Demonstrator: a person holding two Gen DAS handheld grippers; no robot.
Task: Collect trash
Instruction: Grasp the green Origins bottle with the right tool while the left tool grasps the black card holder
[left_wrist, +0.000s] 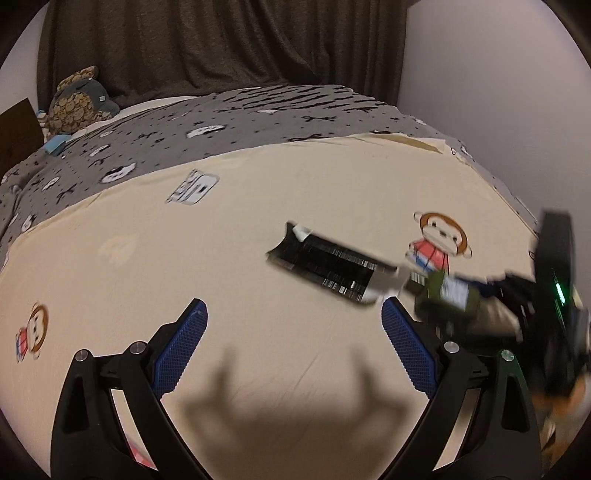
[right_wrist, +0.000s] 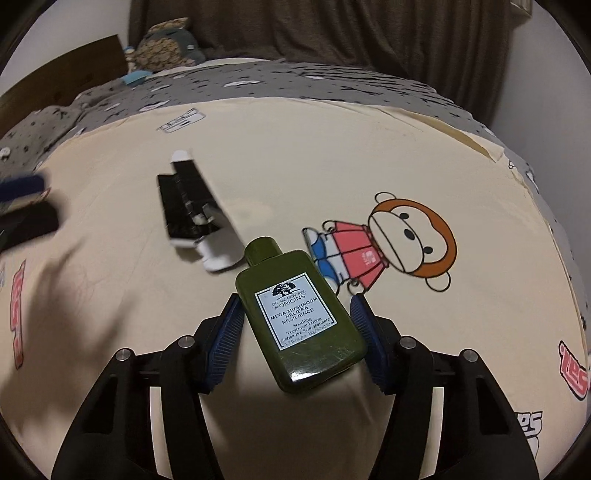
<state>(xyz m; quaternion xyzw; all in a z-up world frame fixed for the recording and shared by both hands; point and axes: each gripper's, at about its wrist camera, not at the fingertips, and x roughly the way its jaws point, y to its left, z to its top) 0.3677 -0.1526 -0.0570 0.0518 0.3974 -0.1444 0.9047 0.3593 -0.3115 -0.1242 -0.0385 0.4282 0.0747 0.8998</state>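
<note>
A green Origins lotion bottle (right_wrist: 299, 317) sits between the blue pads of my right gripper (right_wrist: 295, 310), which is shut on it, cap pointing away. A flattened black-and-white carton (right_wrist: 195, 210) lies on the cream bedsheet beyond the bottle to the left. In the left wrist view the carton (left_wrist: 325, 267) lies ahead and the held bottle (left_wrist: 448, 291) appears blurred at right with the right gripper behind it. My left gripper (left_wrist: 293, 317) is open and empty above the sheet, short of the carton.
The bed has a cream sheet with monkey prints (right_wrist: 391, 243) and a grey patterned blanket (left_wrist: 184, 125) farther back. A plush toy (left_wrist: 79, 99) lies at the far left by a dark curtain (left_wrist: 221, 44). A wall (left_wrist: 498, 92) is at right.
</note>
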